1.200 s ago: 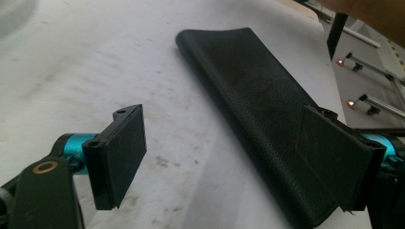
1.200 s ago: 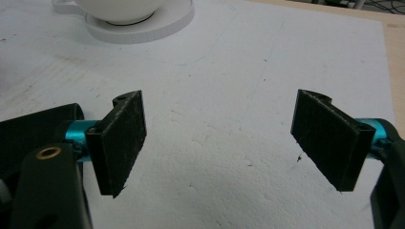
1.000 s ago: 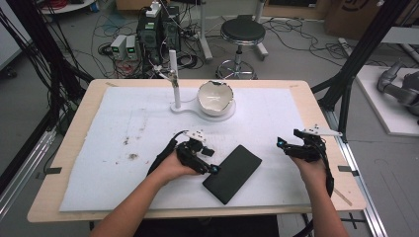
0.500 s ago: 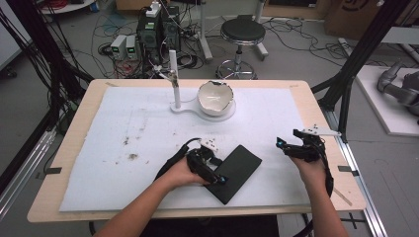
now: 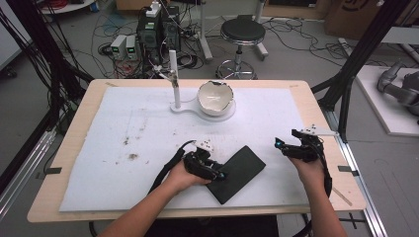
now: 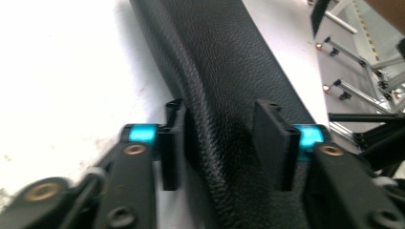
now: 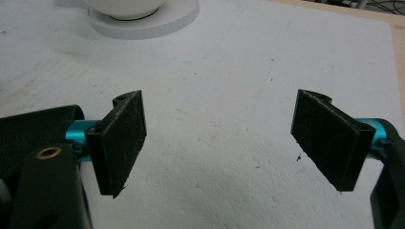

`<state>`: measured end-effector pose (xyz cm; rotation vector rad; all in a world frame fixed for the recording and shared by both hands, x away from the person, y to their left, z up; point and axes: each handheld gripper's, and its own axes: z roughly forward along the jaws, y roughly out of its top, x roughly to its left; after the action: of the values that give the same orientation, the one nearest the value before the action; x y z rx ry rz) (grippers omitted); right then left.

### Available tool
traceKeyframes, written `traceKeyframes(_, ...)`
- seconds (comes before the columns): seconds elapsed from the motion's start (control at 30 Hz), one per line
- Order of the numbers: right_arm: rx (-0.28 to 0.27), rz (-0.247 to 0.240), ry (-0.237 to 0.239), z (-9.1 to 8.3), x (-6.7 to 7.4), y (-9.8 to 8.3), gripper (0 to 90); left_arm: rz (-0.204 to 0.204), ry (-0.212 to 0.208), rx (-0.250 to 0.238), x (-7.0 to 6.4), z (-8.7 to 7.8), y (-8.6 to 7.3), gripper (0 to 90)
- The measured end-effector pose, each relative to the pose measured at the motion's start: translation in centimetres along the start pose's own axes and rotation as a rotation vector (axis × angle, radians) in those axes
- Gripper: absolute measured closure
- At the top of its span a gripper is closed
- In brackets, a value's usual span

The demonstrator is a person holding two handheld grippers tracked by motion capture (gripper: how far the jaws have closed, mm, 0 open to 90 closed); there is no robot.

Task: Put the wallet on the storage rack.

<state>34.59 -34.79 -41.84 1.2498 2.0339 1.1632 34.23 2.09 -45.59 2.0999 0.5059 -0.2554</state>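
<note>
A flat black leather case is seen lying on the white foam mat near the table's front edge, between the two hands. Its long axis is set on a diagonal, running from the near left corner up toward the far right. The left gripper is placed over the case's near-left end; in the left gripper view its jaws have just been closing, and the grained leather is seen raised in a fold between the pads, which are pressed against its sides, so the case is gripped. The right gripper is held well apart to the right of the case, above bare mat, its jaws spread wide with nothing between them, as shown in the right gripper view. Farther back on the mat a white bowl with a jagged rim is seated on a white base, from which a white upright post rises just beside it. Dark specks are scattered over the mat to the left.
</note>
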Motion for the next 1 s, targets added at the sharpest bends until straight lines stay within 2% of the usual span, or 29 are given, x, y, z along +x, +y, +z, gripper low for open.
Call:
traceKeyframes(0.13, -0.004, 0.005, -0.002, -0.1, 0.0, 0.0, 19.7, -0.016, -0.022, -0.028, 0.3, -0.2, -0.1, 69.9)
traceKeyframes(0.3, -0.004, 0.008, -0.004, -0.2, -0.3, -0.1, 19.7, -0.013, -0.091, -0.106, 0.4, -0.9, 0.1, 75.1)
traceKeyframes(0.33, -0.004, 0.008, -0.004, -0.2, -0.3, -0.1, 19.7, -0.013, -0.091, -0.106, 0.4, -0.9, 0.1, 75.5)
traceKeyframes(0.43, -0.008, 0.013, -0.004, -0.3, -0.4, -0.2, 19.7, 0.012, -0.116, -0.138, -0.1, -1.5, 0.5, 76.2)
traceKeyframes(0.57, -0.010, 0.010, -0.001, -0.3, -0.4, -0.2, 19.7, 0.035, -0.114, -0.162, -0.4, -2.3, 1.0, 76.8)
traceKeyframes(0.67, -0.012, 0.010, 0.003, -0.4, -0.4, -0.1, 19.7, 0.057, -0.099, -0.198, -0.6, -3.7, 1.6, 77.3)
traceKeyframes(0.77, -0.016, 0.011, 0.006, -0.4, -0.3, -0.1, 19.7, 0.087, -0.051, -0.201, -0.7, -5.4, 2.2, 77.6)
traceKeyframes(0.87, -0.012, 0.005, 0.007, -0.3, -0.2, -0.1, 19.7, 0.136, 0.027, -0.210, -0.9, -7.5, 2.8, 77.6)
traceKeyframes(0.97, -0.018, -0.002, 0.017, -0.3, 0.0, 0.0, 19.7, 0.164, 0.066, -0.236, -0.9, -9.5, 3.0, 77.6)
traceKeyframes(1.0, -0.021, -0.011, 0.019, -0.3, 0.1, 0.1, 19.7, 0.164, 0.066, -0.236, -0.9, -9.5, 3.0, 77.7)
